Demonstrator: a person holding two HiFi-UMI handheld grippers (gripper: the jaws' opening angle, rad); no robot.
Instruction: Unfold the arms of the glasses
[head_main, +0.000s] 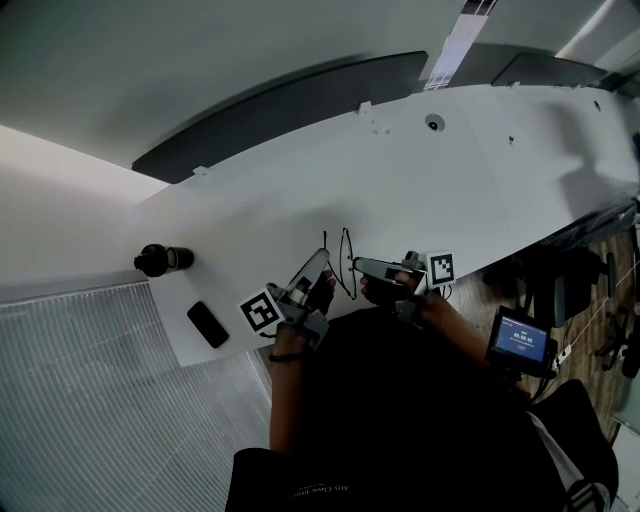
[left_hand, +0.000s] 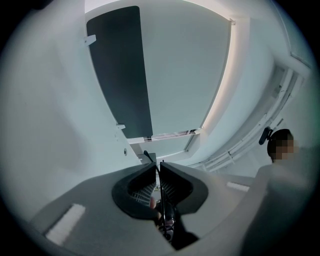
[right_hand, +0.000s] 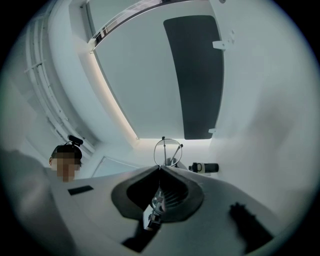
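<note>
Nearest the head camera, a dark-clothed torso (head_main: 400, 430) fills the lower frame, just short of the near edge of the white table (head_main: 470, 170). The landmark for all positions below is the glasses (head_main: 346, 262), a thin wire-rimmed pair. They are held between my two tools at that near edge, with one lens ring standing on edge.

(a) My left gripper (head_main: 322, 258) lies at the left of the glasses and points level. In the left gripper view (left_hand: 158, 166) I read its jaws as almost together. A thin dark temple arm (left_hand: 150, 159) is pinched between the pads, and its tip juts out beyond them.

(b) My right gripper (head_main: 357, 265) lies at the right of the glasses. In the right gripper view (right_hand: 160, 168) its jaws meet in a point, clamped on the frame. The round lens ring (right_hand: 163, 150) rises just beyond the tips. I cannot tell how far either arm of the frame is swung out.

(c) Left of the glasses, and closer to the torso than they are, a black phone (head_main: 207, 324) lies flat on the table. Farther left of the glasses, a dark bottle (head_main: 162, 260) lies on its side. In the right gripper view the same bottle (right_hand: 205, 167) shows just right of the lens ring.

(d) Well to the right of the glasses, off the table, a small lit screen (head_main: 520, 337) faces the camera.
</note>
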